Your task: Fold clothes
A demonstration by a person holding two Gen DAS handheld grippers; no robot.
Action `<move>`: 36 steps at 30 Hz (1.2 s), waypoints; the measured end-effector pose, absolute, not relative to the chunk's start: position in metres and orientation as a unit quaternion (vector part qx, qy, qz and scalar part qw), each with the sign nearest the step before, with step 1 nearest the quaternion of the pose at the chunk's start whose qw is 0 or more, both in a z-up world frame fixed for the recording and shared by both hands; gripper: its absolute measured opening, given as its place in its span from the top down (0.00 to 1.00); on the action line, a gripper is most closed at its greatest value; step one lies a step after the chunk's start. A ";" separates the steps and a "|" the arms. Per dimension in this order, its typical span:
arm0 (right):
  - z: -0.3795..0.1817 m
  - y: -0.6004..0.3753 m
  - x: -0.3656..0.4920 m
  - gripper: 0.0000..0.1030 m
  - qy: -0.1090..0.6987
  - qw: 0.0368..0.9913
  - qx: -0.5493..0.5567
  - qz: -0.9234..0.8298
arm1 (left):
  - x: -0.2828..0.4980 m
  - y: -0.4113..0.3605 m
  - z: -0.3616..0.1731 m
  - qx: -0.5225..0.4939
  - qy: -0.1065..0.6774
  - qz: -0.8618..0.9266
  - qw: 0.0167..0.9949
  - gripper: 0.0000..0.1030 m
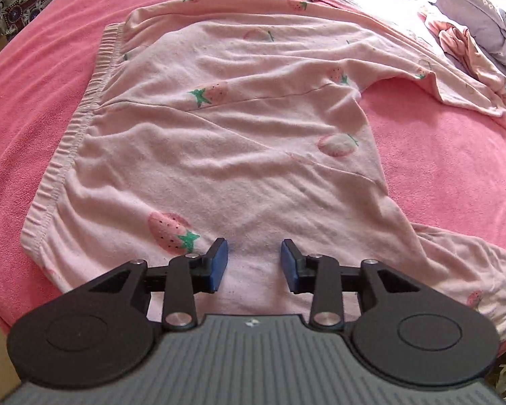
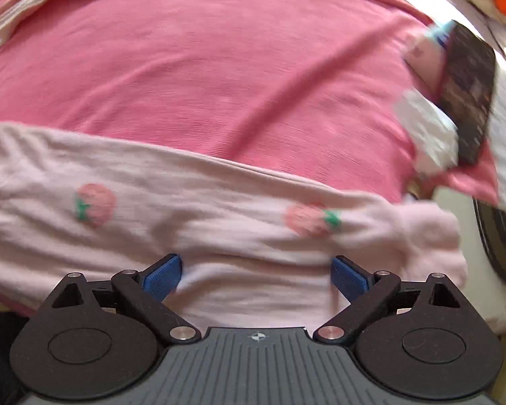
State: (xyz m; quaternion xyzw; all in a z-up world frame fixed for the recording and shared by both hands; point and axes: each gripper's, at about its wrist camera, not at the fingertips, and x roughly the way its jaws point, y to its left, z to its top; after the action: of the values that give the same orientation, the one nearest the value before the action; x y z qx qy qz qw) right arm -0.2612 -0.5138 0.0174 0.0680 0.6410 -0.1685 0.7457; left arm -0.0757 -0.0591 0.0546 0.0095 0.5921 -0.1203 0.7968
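Spread over a coral-pink terry bedcover (image 1: 448, 168), pale pink strawberry-print cotton pyjama trousers (image 1: 239, 141) lie flat. Above their near edge the left gripper (image 1: 254, 263) hangs partly open, gripping nothing; over one trouser leg the right gripper (image 2: 254, 278) gapes wide, also empty.

My left gripper (image 1: 254, 263) is showing black linkage arms, round black side discs, silver rivets and dark-blue ribbed pads (image 1: 219, 263) on a grey ridged body with a small white cross mark. My right gripper (image 2: 255, 278) is wearing the same: black links, silver pins, blue textured pads (image 2: 162, 278), grey grooved housing.
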 end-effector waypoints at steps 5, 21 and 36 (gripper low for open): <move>0.025 -0.570 -0.295 0.20 0.617 0.730 0.156 -0.249 | -0.072 -0.073 0.058 0.054 0.606 -0.106 0.787 0.55; 0.001 -0.347 -0.136 0.12 0.588 0.698 0.319 0.255 | -0.059 -0.051 0.048 -0.012 0.639 -0.013 0.769 0.30; 0.040 -0.592 -0.248 0.33 0.603 0.712 0.300 -0.199 | -0.054 -0.063 0.051 0.014 0.628 -0.025 0.778 0.12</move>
State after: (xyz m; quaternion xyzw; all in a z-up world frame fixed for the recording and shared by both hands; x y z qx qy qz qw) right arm -0.2484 -0.5921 0.0403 0.3002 0.6029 -0.1991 0.7118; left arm -0.0545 -0.0626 0.0509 0.0141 0.6278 -0.0254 0.7778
